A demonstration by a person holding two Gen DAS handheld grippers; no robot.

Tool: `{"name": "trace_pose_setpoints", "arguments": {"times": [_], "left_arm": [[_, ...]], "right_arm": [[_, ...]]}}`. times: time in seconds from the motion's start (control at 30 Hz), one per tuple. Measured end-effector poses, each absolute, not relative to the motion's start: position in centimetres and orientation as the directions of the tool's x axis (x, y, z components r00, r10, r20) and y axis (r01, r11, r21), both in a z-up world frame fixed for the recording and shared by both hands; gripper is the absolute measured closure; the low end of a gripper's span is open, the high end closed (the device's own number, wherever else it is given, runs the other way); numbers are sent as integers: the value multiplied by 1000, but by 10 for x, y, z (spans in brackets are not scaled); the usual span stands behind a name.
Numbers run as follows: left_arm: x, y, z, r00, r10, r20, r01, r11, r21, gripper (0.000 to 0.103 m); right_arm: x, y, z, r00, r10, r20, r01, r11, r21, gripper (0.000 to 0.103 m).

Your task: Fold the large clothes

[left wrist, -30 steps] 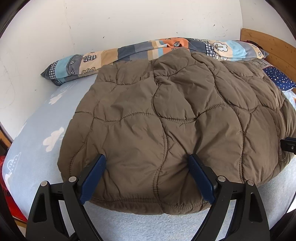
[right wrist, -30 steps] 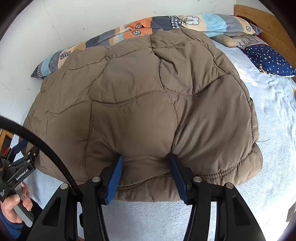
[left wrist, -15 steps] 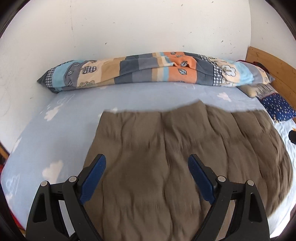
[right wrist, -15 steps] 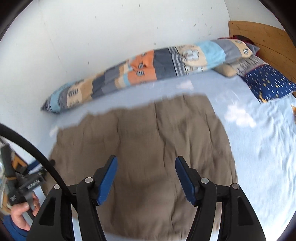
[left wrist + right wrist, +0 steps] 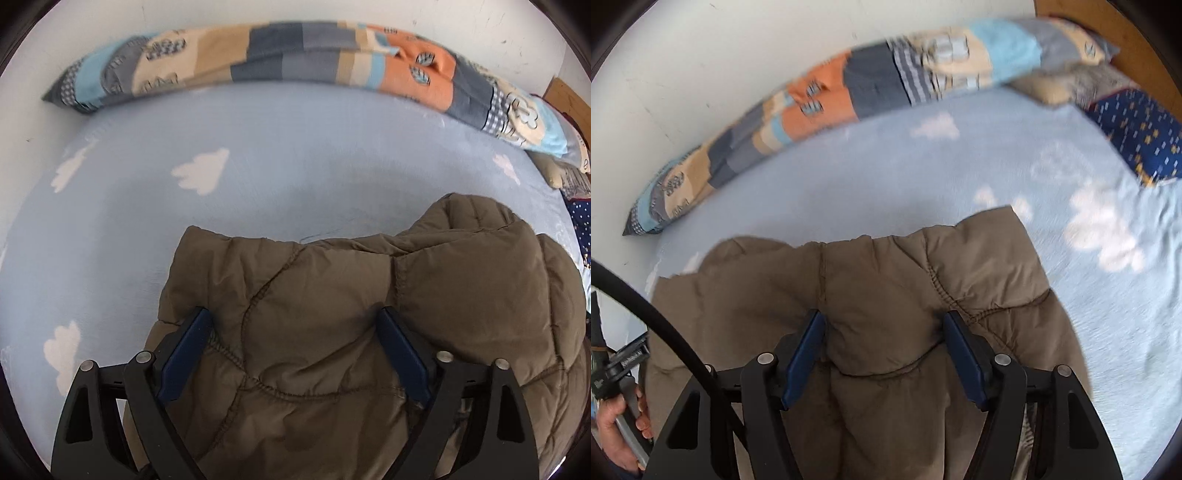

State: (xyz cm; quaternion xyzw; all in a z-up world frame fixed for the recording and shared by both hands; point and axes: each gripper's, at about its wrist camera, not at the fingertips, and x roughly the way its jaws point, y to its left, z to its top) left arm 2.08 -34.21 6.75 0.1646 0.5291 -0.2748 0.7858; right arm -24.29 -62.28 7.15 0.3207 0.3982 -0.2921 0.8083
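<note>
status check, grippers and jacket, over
Left gripper open, right gripper open. Brown quilted puffer jacket bunched between both. Light blue cloud-print sheet ahead.

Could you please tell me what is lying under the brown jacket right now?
The jacket lies on the blue cloud-print sheet, which shows all around it. Whatever is directly beneath the jacket is covered.

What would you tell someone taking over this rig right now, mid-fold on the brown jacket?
Left gripper: jaws opening, wide, quilted brown jacket bunched between them; a firm grip is not clear.
Right gripper: wide, jacket fabric between its jaws too.
The jacket lies bunched on the near part of the cloud-print bedsheet; the patchwork duvet runs along the wall.
Done: a first fold appears made.
Left: probably flatten it, fold again, tidy the edges.
</note>
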Motion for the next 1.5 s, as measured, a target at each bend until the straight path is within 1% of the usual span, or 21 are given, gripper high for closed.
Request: {"name": "trace_pose_setpoints", "arguments": {"times": [0.07,0.17,0.3,0.4,0.5,0.57,0.67,0.77,0.87,0.97,1.17,1.23,1.33,1.5], "left_arm": [[25,-339,69,291,-271,-917,595,802,-48,10],[14,-332,94,365,-311,-877,591,806,-40,10],[-20,-323,136,402,-407,-820,637,768,-69,10],[-59,-322,151,402,-449,-798,689,723,-59,10],[-100,-330,143,377,-448,-811,731,682,-37,10],[-116,-333,130,382,-426,-820,734,679,-10,10],[-116,-341,109,369,-383,-847,743,669,21,10],[-106,-342,98,356,-389,-850,733,680,-4,8],[-99,-346,91,340,-378,-861,731,682,-11,7],[-100,-340,95,349,-407,-844,726,687,-30,7],[-130,-296,125,406,-467,-785,705,707,-56,7],[-148,-275,135,423,-492,-761,700,710,-70,7],[-179,-249,146,453,-503,-736,709,704,-45,7],[-223,-207,156,467,-505,-726,716,698,-25,7]], "right_arm": [[-237,-624,65,493,-200,-847,729,627,276,31],[-239,-621,73,490,-231,-840,737,625,258,31],[-250,-592,120,556,-302,-774,699,674,238,31],[-254,-559,144,619,-286,-732,638,727,255,31],[-258,-530,147,635,-253,-730,610,743,274,31],[-255,-515,136,614,-229,-755,607,749,266,31],[-253,-502,118,574,-219,-789,611,756,235,31],[-244,-502,96,536,-218,-816,610,768,195,31],[-236,-508,84,508,-231,-830,605,781,153,27],[-230,-507,80,488,-254,-835,600,793,110,24],[-254,-491,105,523,-325,-788,609,790,78,24],[-270,-477,118,533,-366,-763,615,787,52,20],[-297,-453,131,545,-419,-726,627,778,21,16],[-333,-408,140,571,-448,-688,618,786,1,15]]}}
